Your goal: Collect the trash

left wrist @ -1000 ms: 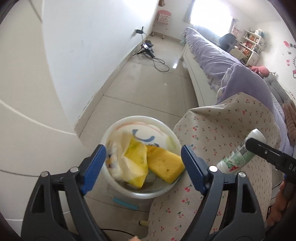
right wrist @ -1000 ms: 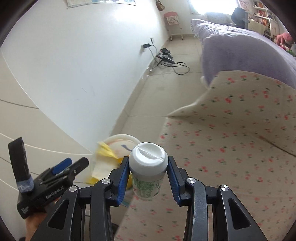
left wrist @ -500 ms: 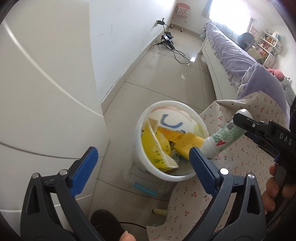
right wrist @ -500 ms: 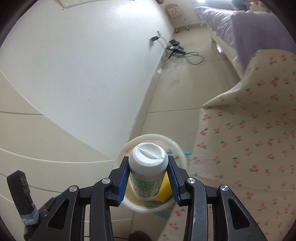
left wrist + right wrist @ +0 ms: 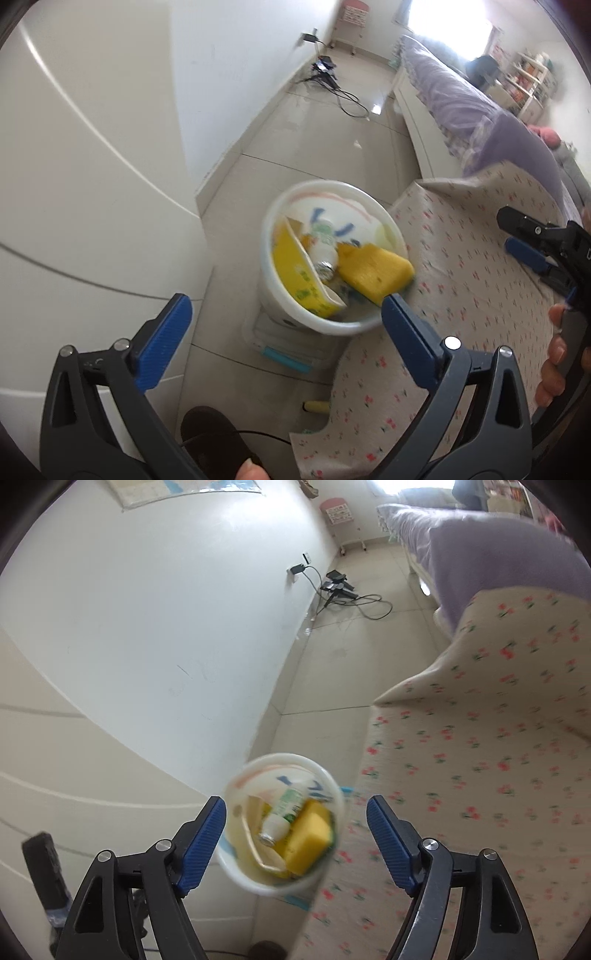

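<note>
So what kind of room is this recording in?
Most likely a bedroom in a home: a long bed with purple bedding runs along the tiled floor, with cluttered shelves at the far end and a small white trash bin beside a floral-covered surface.

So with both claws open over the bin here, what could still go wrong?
The yellow sponge overhangs the white bin's rim and could tip out. The bin looks nearly full, with the bottle lying on top, so more trash may spill. It stands against the floral cloth, so a nudge might topple it.
</note>
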A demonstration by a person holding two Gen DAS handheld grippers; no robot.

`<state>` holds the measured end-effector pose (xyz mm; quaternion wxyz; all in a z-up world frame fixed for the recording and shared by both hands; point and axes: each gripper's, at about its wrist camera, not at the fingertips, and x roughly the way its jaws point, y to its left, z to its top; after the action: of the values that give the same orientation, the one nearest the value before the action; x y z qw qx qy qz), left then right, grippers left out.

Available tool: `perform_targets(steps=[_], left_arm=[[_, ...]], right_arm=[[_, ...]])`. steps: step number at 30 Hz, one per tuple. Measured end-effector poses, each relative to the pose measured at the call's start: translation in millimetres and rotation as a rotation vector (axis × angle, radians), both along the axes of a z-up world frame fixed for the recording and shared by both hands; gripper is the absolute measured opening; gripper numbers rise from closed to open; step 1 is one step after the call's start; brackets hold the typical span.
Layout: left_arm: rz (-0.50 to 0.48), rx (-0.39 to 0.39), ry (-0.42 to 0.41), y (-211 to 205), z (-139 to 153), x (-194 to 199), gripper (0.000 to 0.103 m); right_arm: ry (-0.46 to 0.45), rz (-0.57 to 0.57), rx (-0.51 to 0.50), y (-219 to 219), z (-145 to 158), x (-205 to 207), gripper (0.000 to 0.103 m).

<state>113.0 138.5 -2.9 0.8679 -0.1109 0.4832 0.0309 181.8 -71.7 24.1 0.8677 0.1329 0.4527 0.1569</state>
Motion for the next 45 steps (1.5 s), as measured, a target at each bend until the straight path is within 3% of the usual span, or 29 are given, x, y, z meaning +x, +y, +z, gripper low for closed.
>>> perform_targets(steps=[6,9,18,27,45], left_arm=[[-0.085,0.031,0.001,-31.9,4.8,-13.4,0.102],[-0.111,0.049,-0.001,-43.9,6.3,-21.4,0.102],[-0.139,0.089,-0.031,-69.5,8.1,-50.2,0.102],[-0.145,0.111,-0.051,-90.9,7.2,-73.5,0.102],[-0.151,0.133,-0.084,-111.3,6.7,-85.5,0.102]], right_arm=[[-0.055,-0.035,-0.107,-26.4,23.9,-33.6,0.091],[-0.056,-0.064,-0.141,-41.9,29.5,-53.0,0.103],[-0.085,-0.094,-0.214,-79.1,36.2,-108.6,0.103],[-0.108,-0.136,-0.321,-91.3,15.6,-153.5,0.103],[-0.128,-0.149,-0.352,-98.0,0.4,-165.8,0.103]])
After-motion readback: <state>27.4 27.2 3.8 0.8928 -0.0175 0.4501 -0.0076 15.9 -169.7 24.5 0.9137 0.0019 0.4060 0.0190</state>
